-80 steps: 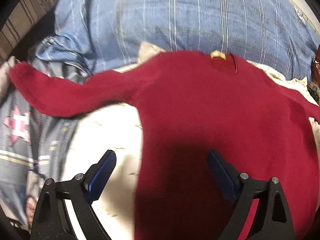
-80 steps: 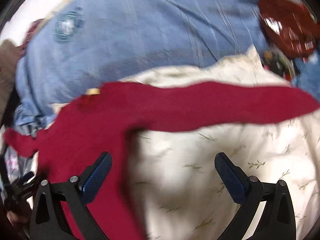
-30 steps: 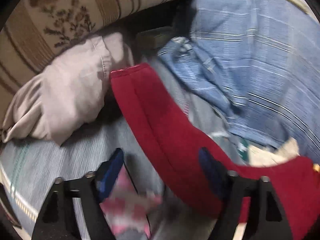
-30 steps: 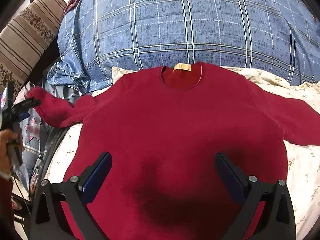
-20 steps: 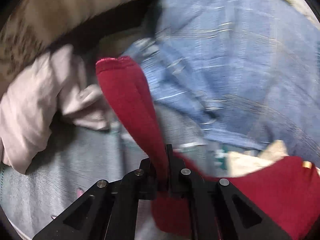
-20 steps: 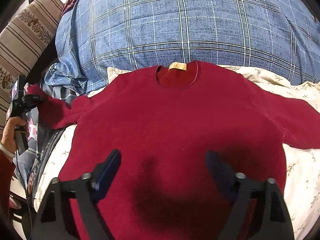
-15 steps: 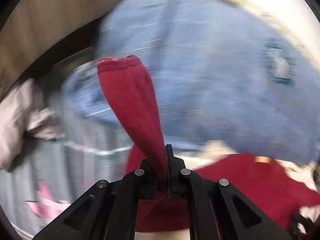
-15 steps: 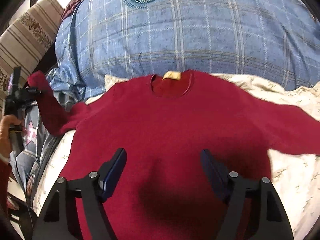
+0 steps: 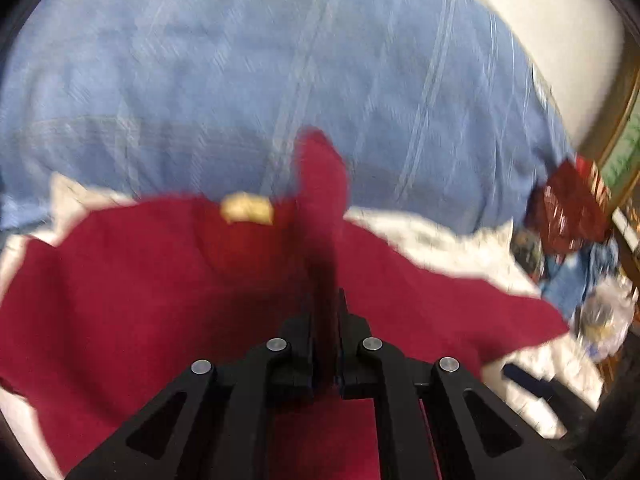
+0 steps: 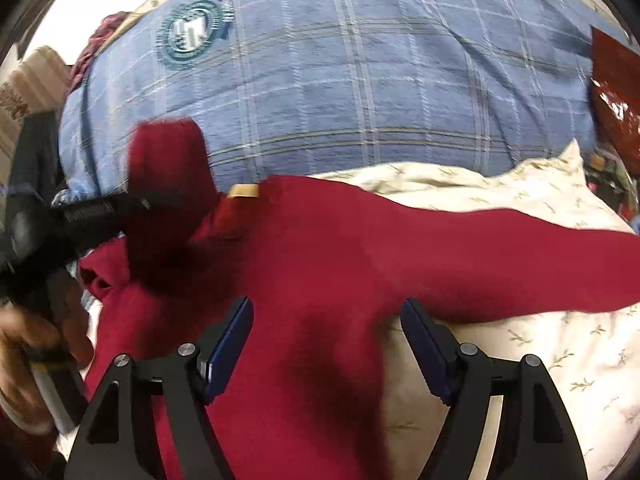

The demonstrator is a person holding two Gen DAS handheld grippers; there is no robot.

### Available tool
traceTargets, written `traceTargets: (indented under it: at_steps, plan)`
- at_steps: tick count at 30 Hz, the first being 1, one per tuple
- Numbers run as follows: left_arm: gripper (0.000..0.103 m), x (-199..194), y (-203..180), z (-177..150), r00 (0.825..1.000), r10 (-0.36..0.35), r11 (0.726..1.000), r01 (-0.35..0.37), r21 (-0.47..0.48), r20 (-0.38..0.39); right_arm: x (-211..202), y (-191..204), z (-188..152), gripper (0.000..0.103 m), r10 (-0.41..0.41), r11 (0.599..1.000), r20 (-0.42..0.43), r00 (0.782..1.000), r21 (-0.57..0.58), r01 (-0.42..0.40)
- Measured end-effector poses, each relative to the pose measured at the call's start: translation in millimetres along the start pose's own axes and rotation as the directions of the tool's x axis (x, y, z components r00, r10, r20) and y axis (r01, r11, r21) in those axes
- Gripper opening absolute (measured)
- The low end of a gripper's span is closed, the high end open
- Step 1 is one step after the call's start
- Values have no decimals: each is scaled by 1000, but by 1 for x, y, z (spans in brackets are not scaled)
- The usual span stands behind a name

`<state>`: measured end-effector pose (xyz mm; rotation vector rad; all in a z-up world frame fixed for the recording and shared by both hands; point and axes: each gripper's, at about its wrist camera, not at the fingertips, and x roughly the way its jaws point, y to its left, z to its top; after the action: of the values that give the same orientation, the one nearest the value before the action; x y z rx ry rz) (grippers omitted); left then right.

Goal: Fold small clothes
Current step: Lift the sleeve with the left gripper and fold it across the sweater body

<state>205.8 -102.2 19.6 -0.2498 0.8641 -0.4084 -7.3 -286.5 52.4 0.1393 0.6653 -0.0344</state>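
Left wrist view shows your left gripper [image 9: 325, 312] clamped tight on the sleeve [image 9: 322, 184] of the red sweater [image 9: 132, 280], with the cuff end standing up past the fingertips against the blue plaid bedding [image 9: 240, 72] at the far side. That view is blurred, but you can make out the sweater's tan neck label [image 9: 247, 208] just left of the pinched sleeve, and the other sleeve stretching away to the right over the cream floral sheet [image 9: 440, 236].

From the right wrist view, your right gripper [image 10: 326, 340] has its jaws apart with nothing pressed between the blue pads [image 10: 228, 348]; it hangs above the near part of the sweater body, at its right edge where red cloth meets the sheet. The sweater lies front up on the sheet, neck toward the far bedding, its right sleeve spread flat out to the right. At the left of that view your left hand [image 10: 36, 344] grips the gripper handle, and the lifted sleeve is raised over the sweater's left shoulder, near the collar. Dark red packaging [image 10: 616, 92] sits at the far right edge.
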Motion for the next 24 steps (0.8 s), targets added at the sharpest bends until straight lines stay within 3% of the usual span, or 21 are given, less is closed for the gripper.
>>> traceTargets:
  at_steps: [3,5,6,7,8,10,12,14,16,20,22,23,24]
  plan:
    - [20,19,-1,5,998,15,999,-13,33,-59,5,-13,0,78,-12,999,-18,1000,39,12]
    - [26,2,-5,9,998,-10,998,13,55,-69,6,-17,-1,78,-12,999,-19,1000,50,13]
    - [28,-7,0,11,999,-8,997,11,74,-51,7,-18,-1,78,-10,999,-20,1000,50,11]
    - [39,-26,8,15,1000,21,996,-20,91,-10,8,-17,1,78,-2,999,-22,1000,47,3]
    - [57,-43,16,16,998,52,994,-55,95,34,9,-15,2,78,7,999,-24,1000,43,-6]
    - [70,-73,29,17,985,118,988,-129,85,129,12,-12,9,82,30,999,-26,999,42,-29]
    - [70,-99,56,18,949,227,968,-245,58,219,17,-9,15,84,39,998,-30,999,50,-37]
    - [70,-108,82,16,923,310,947,-322,15,228,26,-5,24,84,39,998,-31,999,43,-37]
    - [70,-105,113,14,909,366,931,-358,-74,200,38,0,33,84,52,998,-39,998,34,-51]
    - [69,-77,144,9,915,371,919,-336,-206,158,69,8,42,84,87,995,-118,989,67,-80]
    - [69,-63,158,7,917,373,914,-337,-225,143,83,15,41,84,61,998,-141,988,32,-57]
    - [69,-59,159,7,919,369,915,-333,-226,138,93,21,38,77,40,999,-160,986,-12,-43]
    - [69,-55,161,9,922,364,917,-329,-228,134,98,25,36,53,25,999,-172,985,-42,-33]
